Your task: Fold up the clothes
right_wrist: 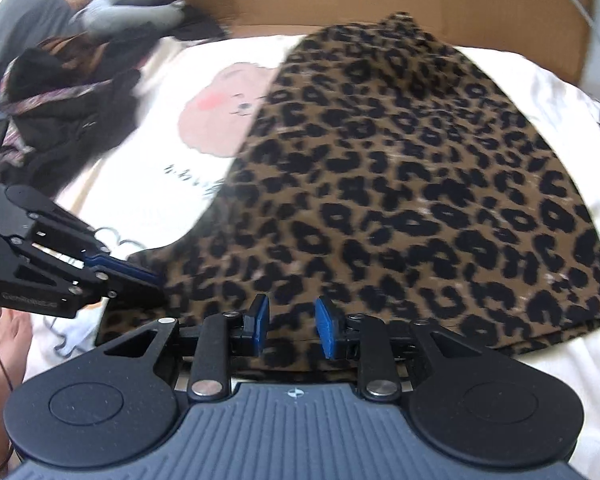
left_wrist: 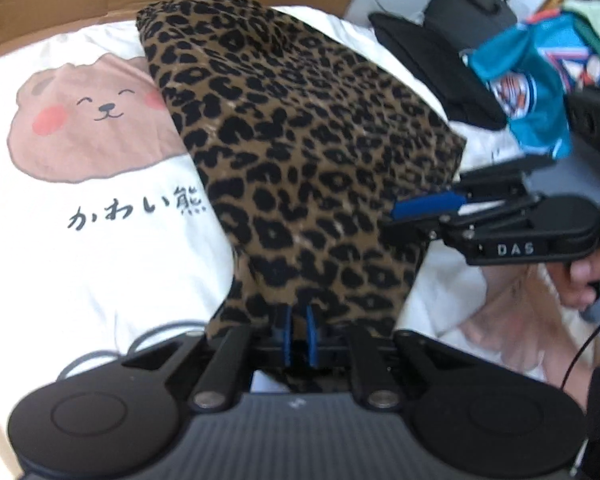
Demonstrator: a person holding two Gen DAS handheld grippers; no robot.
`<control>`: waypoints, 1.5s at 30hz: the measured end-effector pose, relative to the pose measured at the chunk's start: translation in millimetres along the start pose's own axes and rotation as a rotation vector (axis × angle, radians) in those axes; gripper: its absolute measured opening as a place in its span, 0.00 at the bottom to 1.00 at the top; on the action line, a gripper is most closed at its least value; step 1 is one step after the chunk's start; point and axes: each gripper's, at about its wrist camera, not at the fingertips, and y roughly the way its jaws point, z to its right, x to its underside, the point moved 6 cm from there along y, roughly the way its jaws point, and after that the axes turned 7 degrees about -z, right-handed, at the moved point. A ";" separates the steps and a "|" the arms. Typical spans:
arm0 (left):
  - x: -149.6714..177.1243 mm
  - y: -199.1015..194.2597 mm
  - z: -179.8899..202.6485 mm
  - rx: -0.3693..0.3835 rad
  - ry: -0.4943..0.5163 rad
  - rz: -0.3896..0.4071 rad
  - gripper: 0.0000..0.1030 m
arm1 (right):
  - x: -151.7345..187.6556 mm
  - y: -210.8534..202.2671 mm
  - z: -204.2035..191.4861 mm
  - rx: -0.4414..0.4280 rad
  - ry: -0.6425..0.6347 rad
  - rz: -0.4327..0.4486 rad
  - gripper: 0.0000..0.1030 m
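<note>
Leopard-print garment [left_wrist: 300, 152] lies over white bear-print cloth [left_wrist: 80, 200]. Left tool [left_wrist: 300, 332] pinches its near edge; right tool [right_wrist: 290, 326] spread w/ fabric btwn pads, prob. not gripping.

Left claw [left_wrist: 299, 334] apparently pinches leopard garment [left_wrist: 300, 152] edge.

White bedding [left_wrist: 100, 264]: "かわい熊" is printed in black beneath the bear drawing [left_wrist: 88, 120]
Right gripper [left_wrist: 412, 210]: "DAS" is read in pale letters on its black body
Left gripper [right_wrist: 140, 276]: pale lettering is seen, too blurred to be read
</note>
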 end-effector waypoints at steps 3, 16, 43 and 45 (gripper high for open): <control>6.5 3.3 -0.9 0.002 -0.004 -0.018 0.10 | 4.8 5.0 -11.0 -0.032 -0.021 -0.021 0.32; 11.0 -23.7 -40.6 -0.058 -0.140 0.005 0.17 | 0.4 -13.4 25.2 0.022 0.092 0.015 0.32; -4.7 3.8 -71.8 -0.034 -0.244 0.015 0.02 | 14.7 25.3 -69.0 -0.200 -0.114 -0.107 0.22; -3.2 -0.6 -73.7 -0.032 -0.258 0.008 0.04 | 13.3 21.1 -64.5 -0.196 -0.103 -0.095 0.23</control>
